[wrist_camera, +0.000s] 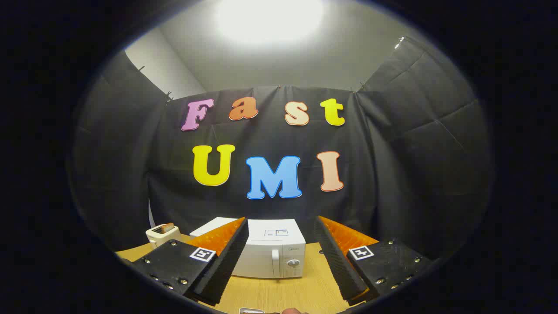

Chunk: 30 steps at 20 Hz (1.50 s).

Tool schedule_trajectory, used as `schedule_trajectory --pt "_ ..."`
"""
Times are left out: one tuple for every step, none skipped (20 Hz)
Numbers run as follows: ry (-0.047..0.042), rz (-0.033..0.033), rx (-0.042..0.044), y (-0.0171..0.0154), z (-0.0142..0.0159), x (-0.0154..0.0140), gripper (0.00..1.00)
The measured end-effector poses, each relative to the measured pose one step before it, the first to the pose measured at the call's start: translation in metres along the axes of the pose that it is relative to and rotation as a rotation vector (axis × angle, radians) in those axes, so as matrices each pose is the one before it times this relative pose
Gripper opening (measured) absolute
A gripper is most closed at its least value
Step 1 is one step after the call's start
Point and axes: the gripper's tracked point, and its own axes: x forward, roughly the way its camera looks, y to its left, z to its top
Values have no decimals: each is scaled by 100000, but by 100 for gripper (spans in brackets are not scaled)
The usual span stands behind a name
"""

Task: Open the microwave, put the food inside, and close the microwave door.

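Note:
A white microwave (272, 253) stands on the wooden table (279, 292), well beyond my fingers and framed in the gap between them. Its door is shut, with a vertical handle (275, 263) and a round dial (294, 263) on the right side of its front. My gripper (281, 224) is open and holds nothing; it hovers above the table, pointing at the microwave. Just below the fingers, at the table's near edge, peek the tops of a pale item (251, 311) and a brownish item (291, 311), too cut off to identify.
A small white toaster (162, 234) with a piece of bread in its slot stands left of the microwave. Behind it lies a flat white board or box (213, 226). Black cloth walls close the booth at the back and both sides.

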Motion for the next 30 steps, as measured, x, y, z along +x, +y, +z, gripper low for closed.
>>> schedule_trajectory --pt "150 27 -213 -43 -9 86 95" --pt "-18 -71 65 -119 10 107 95" --pt "-25 225 297 -22 50 63 95" --pt "-138 -128 268 -46 36 17 95" --pt "-145 -141 44 -107 41 5 95" --pt "-64 -45 25 -183 -48 148 95" --pt "-49 101 11 -8 -41 43 95" --pt "203 -85 -121 -68 -23 50 95" --pt "143 -42 -89 -175 -35 119 95" --pt "91 -53 -66 -24 -23 43 95" --pt "138 -48 30 -103 -89 73 95" --pt "39 97 46 26 10 56 95" --pt "49 4 -16 -52 -94 88 95" --pt "-75 51 -122 -17 50 24 95" --pt "98 -45 -299 -76 12 52 95" --pt "6 17 -282 -58 -199 66 95" --pt "71 -144 -167 -105 -117 -1 95" --pt "156 -126 48 -83 -106 68 95" --pt "280 -94 246 -61 -159 87 95" --pt "280 -18 263 -134 -183 123 95" --pt "347 -19 159 -82 -241 118 95" --pt "137 196 4 -60 -111 128 95" --pt "-85 244 -236 -28 -71 187 95" --pt "-212 508 -497 22 -96 184 96" --pt "-108 498 -457 122 -86 221 95" --pt "119 637 -417 107 -178 276 95" --pt "85 835 -276 261 -200 258 95" --pt "188 853 -118 171 -238 252 96" --pt "-11 1211 187 285 -123 340 96" --pt "104 845 376 128 -152 415 96"
